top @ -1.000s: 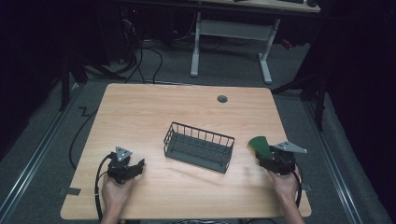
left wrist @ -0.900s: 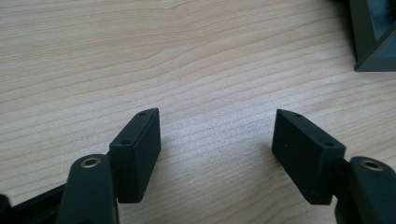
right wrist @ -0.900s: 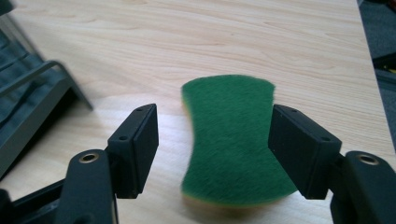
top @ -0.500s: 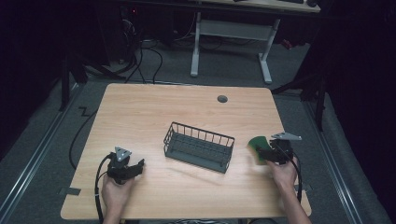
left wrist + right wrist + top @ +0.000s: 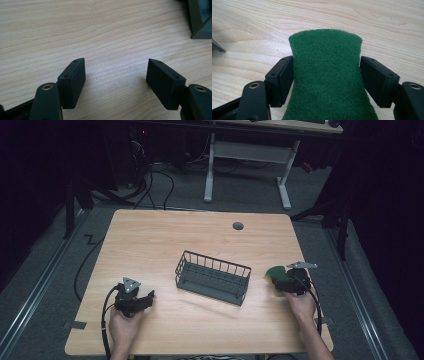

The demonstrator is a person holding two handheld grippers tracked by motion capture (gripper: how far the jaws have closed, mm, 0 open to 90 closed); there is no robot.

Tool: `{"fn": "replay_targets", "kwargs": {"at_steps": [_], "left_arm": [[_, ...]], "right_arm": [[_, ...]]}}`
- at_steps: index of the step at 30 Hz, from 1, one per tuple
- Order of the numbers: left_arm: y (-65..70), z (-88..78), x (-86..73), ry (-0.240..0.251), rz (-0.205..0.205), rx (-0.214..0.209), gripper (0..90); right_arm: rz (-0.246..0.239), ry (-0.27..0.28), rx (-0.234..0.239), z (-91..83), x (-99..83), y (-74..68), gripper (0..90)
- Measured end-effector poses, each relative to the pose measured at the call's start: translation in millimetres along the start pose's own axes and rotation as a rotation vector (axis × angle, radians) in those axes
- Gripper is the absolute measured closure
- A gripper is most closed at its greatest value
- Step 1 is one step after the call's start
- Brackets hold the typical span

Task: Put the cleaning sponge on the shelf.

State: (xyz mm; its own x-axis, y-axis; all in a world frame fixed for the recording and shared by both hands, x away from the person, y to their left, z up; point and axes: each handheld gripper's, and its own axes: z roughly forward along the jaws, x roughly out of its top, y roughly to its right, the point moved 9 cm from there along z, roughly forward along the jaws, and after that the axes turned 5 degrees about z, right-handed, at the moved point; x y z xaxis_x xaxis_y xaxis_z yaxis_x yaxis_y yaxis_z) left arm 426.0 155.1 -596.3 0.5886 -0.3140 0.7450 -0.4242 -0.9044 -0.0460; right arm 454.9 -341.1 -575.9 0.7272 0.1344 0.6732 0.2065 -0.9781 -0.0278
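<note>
A dim room with cables on the floor surrounds a pale wooden table (image 5: 150, 240). Near its right edge, the green scouring pad (image 5: 327, 75) sits pinched between the jaws of the right gripper (image 5: 286, 281), its sides squeezed inward where the jaws press, so it looks soft, light and springy, with a rough felt face unlikely to slip. Gripping it across the narrow middle, as now, seems the sound hold; I'd guess it bends rather than breaks. Just beside it to the left, in the middle of the table, stands a dark wire basket (image 5: 213, 277). Well apart at the front left, the left gripper (image 5: 115, 75) rests low over bare wood, jaws spread wide with nothing between them.
</note>
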Motion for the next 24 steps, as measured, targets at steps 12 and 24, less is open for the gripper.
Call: {"fn": "replay_targets", "kwargs": {"at_steps": [12, 24], "left_arm": [[-0.1, -0.1, 0.0, 0.001, -0.003, -0.005, 32.1], [-0.2, -0.2, 0.0, 0.0, -0.002, -0.006, 32.1]], "right_arm": [[-0.006, -0.032, 0.015, 0.2, 0.5, 0.3, 31.4], [-0.014, -0.009, 0.054, -10.7, 8.9, -6.1, 31.6]]}}
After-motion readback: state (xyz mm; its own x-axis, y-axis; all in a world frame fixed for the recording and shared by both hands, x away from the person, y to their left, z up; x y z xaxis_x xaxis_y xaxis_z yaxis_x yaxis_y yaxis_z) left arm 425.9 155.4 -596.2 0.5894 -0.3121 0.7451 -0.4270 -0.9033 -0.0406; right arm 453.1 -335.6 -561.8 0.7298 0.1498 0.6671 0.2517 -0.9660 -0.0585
